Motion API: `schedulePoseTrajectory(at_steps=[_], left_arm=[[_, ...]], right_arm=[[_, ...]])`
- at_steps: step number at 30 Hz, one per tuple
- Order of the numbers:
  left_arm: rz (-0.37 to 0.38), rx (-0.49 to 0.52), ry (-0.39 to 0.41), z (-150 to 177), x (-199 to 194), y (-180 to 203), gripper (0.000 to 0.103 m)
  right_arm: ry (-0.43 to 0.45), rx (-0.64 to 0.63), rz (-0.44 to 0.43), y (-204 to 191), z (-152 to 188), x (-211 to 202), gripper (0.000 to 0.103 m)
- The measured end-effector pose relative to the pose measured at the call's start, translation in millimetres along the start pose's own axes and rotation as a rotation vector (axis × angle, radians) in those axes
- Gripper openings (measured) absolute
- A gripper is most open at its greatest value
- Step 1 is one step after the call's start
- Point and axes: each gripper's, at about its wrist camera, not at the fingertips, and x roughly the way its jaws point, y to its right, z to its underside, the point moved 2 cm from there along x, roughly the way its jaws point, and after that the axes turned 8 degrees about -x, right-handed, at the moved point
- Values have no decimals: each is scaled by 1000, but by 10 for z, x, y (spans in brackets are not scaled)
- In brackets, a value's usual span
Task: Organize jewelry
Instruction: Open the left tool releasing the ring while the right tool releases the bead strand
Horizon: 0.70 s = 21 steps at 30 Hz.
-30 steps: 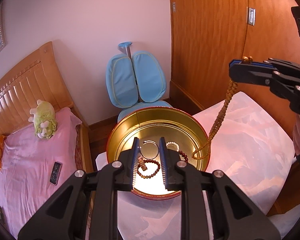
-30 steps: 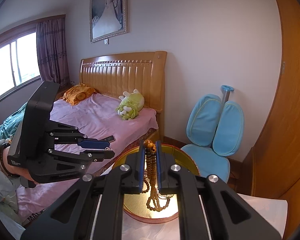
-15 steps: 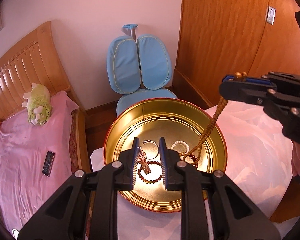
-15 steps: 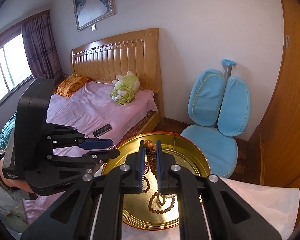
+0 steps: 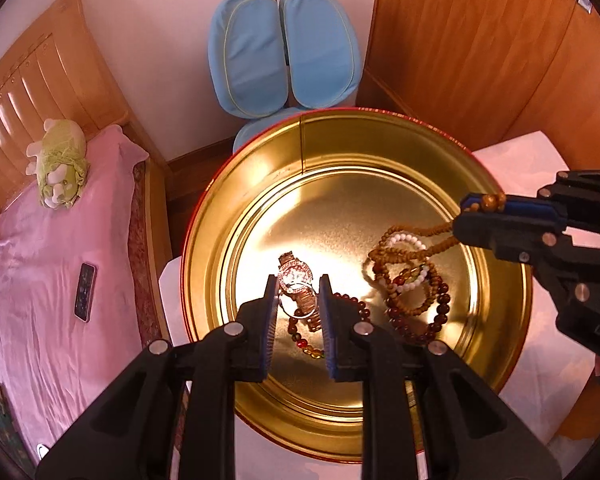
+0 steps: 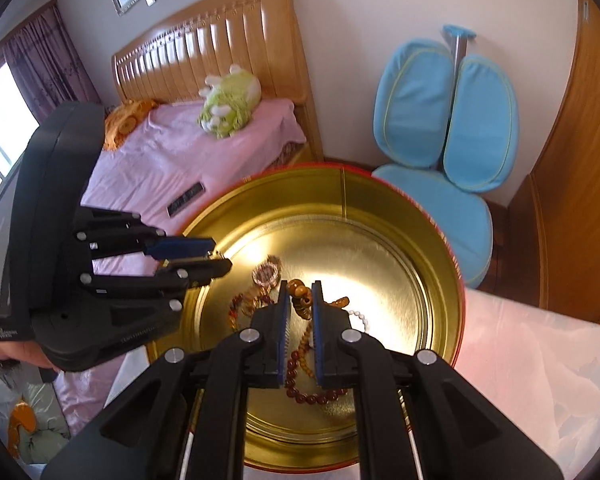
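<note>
A round gold tin (image 5: 260,160) (image 6: 380,200) with a red rim stands on a white-covered table. My left gripper (image 5: 298,280) (image 6: 220,256) is low over it, shut on the band of a silver watch (image 5: 296,274) (image 6: 266,274) whose face hangs just past the fingertips. My right gripper (image 6: 300,286) (image 5: 462,214) is shut on the knot end of a wooden bead necklace (image 5: 404,256) (image 6: 300,294). The strand's lower length lies coiled on the tin floor. A white pearl bracelet (image 5: 406,238) and a dark red bead bracelet (image 5: 440,304) lie under the coil.
A blue chair (image 5: 284,48) stands just behind the tin. A bed with a pink sheet (image 5: 40,260), a plush toy (image 5: 60,164) and a phone (image 5: 85,292) lies to the left. Wooden wardrobe doors (image 5: 480,60) rise on the right. White cloth (image 5: 540,360) covers the table.
Both grippers have sunk toward the tin and tipped further down. The necklace, hanging free a second ago, now has its lower length piled on the tin floor. The watch has come down with my left gripper.
</note>
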Motion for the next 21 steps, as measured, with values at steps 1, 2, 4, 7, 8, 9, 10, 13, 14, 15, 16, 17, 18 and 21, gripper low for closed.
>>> schedulePoseTrajectory(at_steps=[1, 2, 4, 7, 8, 9, 10, 13, 14, 15, 16, 17, 18, 21], left_arm=[[-1, 7, -15, 6, 42, -11, 21], [-2, 15, -31, 7, 86, -18, 21], [4, 34, -60, 14, 159, -26, 21], [30, 72, -152, 46, 299, 24, 20], [21, 89, -175, 58, 341, 45, 21], [10, 103, -189, 65, 372, 60, 21], [-5, 115, -199, 70, 400, 73, 21], [-16, 105, -225, 69, 463, 55, 20], [-18, 101, -230, 75, 481, 48, 21], [-21, 101, -231, 82, 494, 48, 21], [-22, 102, -233, 86, 503, 57, 21], [-22, 104, -234, 90, 511, 65, 21], [-22, 107, -234, 98, 512, 68, 21], [-27, 115, -233, 99, 509, 93, 21]], right_arm=[[-14, 4, -6, 15, 10, 41, 11], [-30, 5, -11, 24, 26, 79, 11], [-71, 5, -18, 46, 47, 166, 11], [-162, -6, -29, 70, 74, 340, 11], [-195, -12, -28, 74, 85, 396, 11], [-220, -19, -26, 75, 99, 439, 11], [-239, -27, -28, 65, 113, 469, 11], [-261, -40, -21, 61, 177, 510, 11], [-262, -36, -26, 59, 192, 509, 11], [-259, -33, -32, 54, 203, 508, 11], [-255, -33, -36, 48, 213, 500, 11], [-253, -34, -38, 43, 224, 496, 11], [-253, -37, -38, 39, 237, 495, 11], [-253, -41, -40, 39, 261, 506, 11]])
